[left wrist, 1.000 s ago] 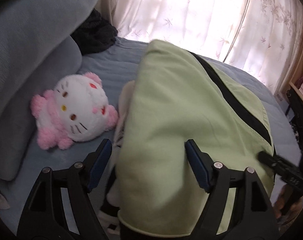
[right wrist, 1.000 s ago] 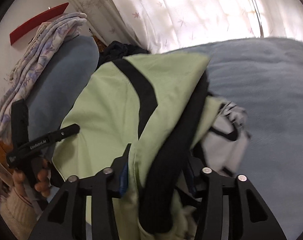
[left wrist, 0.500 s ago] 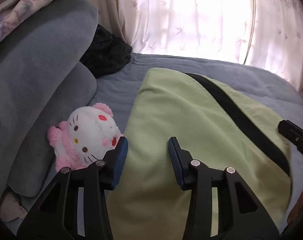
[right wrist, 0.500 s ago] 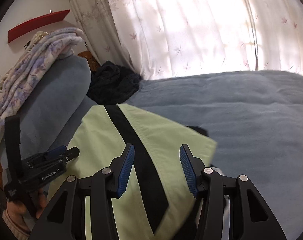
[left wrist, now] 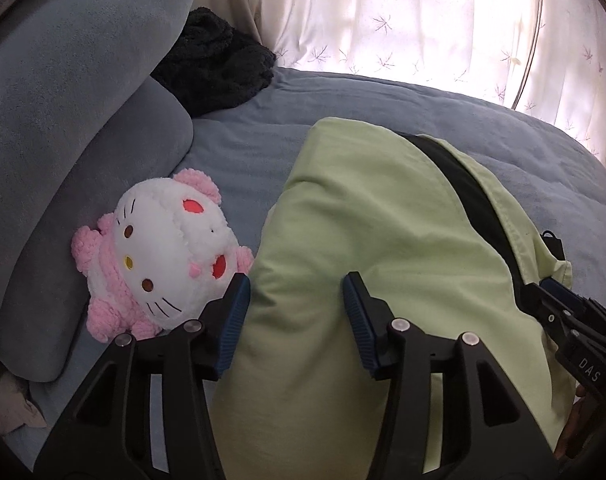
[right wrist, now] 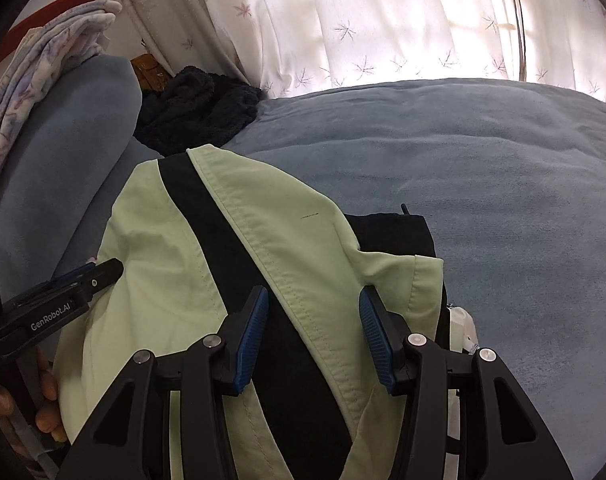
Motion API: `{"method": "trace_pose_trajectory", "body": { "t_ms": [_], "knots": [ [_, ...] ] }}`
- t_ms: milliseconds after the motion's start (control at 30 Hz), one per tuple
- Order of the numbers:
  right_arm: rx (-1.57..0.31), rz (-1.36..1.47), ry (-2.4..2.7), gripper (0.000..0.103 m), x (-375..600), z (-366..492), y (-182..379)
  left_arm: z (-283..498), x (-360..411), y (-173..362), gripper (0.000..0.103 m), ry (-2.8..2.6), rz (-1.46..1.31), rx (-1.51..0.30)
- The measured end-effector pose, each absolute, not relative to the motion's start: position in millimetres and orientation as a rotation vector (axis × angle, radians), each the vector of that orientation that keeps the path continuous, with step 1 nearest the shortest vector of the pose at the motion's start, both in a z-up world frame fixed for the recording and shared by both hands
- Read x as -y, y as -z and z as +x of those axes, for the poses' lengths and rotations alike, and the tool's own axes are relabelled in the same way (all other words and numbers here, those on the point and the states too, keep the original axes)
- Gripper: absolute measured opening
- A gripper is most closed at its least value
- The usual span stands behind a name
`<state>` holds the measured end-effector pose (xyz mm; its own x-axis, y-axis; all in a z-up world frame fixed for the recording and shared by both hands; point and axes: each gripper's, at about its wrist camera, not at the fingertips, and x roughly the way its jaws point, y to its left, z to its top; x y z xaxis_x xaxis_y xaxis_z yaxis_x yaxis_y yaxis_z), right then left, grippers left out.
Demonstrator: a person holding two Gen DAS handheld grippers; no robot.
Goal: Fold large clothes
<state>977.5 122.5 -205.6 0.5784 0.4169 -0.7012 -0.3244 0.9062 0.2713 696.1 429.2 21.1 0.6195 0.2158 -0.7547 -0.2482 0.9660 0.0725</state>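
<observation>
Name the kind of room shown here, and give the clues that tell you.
Most likely a bedroom: a blue-covered bed, grey pillows with a plush cat toy beside them, and a curtained window.

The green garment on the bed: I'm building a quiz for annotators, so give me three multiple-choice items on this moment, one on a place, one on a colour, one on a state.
1. Where does the plush cat toy lie relative to the green garment, in the left wrist view?
A. on top of it
B. to its left, on the bed
C. to its right

2. What colour is the stripe across the garment?
A. black
B. red
C. white

3. How do the right gripper's fingers stand?
A. clamped on a fold
B. apart over the cloth, gripping nothing
C. shut on the plush toy

Key: 1 B, the plush cat toy lies left of the green garment on the blue bed cover. 2 A, the stripe is black. 3 B, the right gripper shows cloth lying flat between spread fingers.
</observation>
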Motion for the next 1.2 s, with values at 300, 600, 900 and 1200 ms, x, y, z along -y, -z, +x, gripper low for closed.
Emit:
{"method": "trace_pose_trajectory", "body": {
  "t_ms": [300,600,900,1200],
  "knots": [
    [-0.932,0.076,-0.402,0.069,-115,931,159,650,-406,-53,0.048,-0.288,-0.084,-0.804],
    [-0.947,0.052,-0.484,0.069,-65,837,118,541,-343,-109,0.048,-0.217,-0.119,-0.799],
    [-0.874,0.010,-0.514,0.076,31,684,28,399,-238,-190,0.058,-0.107,-0.099,-0.727],
    [-0.828,0.034,-0.494,0.083,128,552,-6,265,-146,-222,0.068,-0.012,-0.142,-0.678]
  ]
}}
